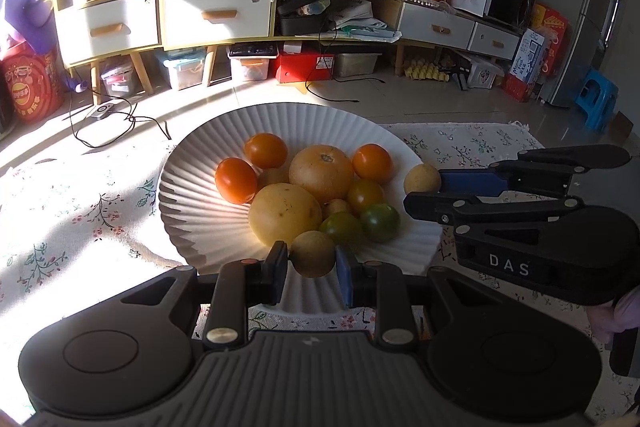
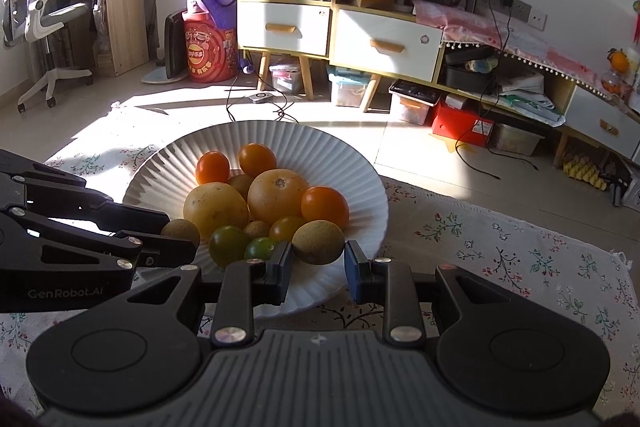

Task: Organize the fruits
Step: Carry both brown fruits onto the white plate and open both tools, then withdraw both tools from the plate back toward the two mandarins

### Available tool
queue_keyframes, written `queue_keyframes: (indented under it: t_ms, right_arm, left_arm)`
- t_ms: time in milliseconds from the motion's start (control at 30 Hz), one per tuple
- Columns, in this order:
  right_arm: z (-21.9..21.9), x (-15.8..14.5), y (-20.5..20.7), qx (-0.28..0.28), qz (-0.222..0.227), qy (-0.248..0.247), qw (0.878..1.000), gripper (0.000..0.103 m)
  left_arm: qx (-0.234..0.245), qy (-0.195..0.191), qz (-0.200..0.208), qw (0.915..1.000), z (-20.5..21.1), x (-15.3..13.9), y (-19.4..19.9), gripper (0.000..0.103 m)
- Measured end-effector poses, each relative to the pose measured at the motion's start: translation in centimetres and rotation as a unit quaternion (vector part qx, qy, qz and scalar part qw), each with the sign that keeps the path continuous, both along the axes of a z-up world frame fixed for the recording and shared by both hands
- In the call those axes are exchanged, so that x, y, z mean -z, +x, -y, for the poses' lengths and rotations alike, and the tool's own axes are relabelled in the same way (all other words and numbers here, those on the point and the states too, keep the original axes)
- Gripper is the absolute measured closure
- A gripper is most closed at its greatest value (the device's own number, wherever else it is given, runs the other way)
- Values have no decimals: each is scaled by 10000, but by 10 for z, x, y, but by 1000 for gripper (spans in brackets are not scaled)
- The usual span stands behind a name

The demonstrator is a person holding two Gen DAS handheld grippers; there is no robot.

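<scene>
A white fluted plate [image 1: 200, 195] [image 2: 360, 179] holds two large yellow-orange fruits [image 1: 322, 173] [image 2: 278, 200], orange tomatoes [image 1: 236, 180] [image 2: 325, 204], green tomatoes [image 1: 380, 221] [image 2: 228, 245] and small brown fruits. My left gripper [image 1: 312, 267] is shut on a small brown round fruit [image 1: 313, 254] over the plate's near rim; it shows from the side in the right wrist view [image 2: 180, 231]. My right gripper [image 2: 318, 259] is shut on another brown round fruit [image 2: 319, 241] over the plate; in the left wrist view this fruit [image 1: 422, 179] sits at the gripper's tip.
The plate rests on a floral cloth [image 1: 80, 227] [image 2: 520, 267] on the floor. Behind stand cabinets with drawers [image 1: 216, 15], storage boxes [image 1: 304, 65], cables [image 1: 112, 123], a blue stool [image 1: 596, 99] and an office chair [image 2: 40, 27].
</scene>
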State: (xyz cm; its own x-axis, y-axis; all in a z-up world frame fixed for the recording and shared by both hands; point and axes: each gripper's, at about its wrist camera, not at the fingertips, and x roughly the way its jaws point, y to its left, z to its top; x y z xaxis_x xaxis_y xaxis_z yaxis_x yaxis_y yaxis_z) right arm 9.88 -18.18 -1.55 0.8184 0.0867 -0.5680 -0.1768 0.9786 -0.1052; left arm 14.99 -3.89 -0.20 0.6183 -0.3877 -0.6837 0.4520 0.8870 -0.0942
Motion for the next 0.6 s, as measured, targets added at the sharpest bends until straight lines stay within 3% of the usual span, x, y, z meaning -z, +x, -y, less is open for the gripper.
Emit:
queue_keyframes:
  t_ms: [200,600]
  right_arm:
    - [1,1,0,16,-31,4,10000,77]
    - [-3,-5,-6,-36,49,-3,10000,62]
  left_arm:
    - [11,-18,47,10000,1,0,0,86]
    - [-39,59,254,9997,-1,-8,-7,63]
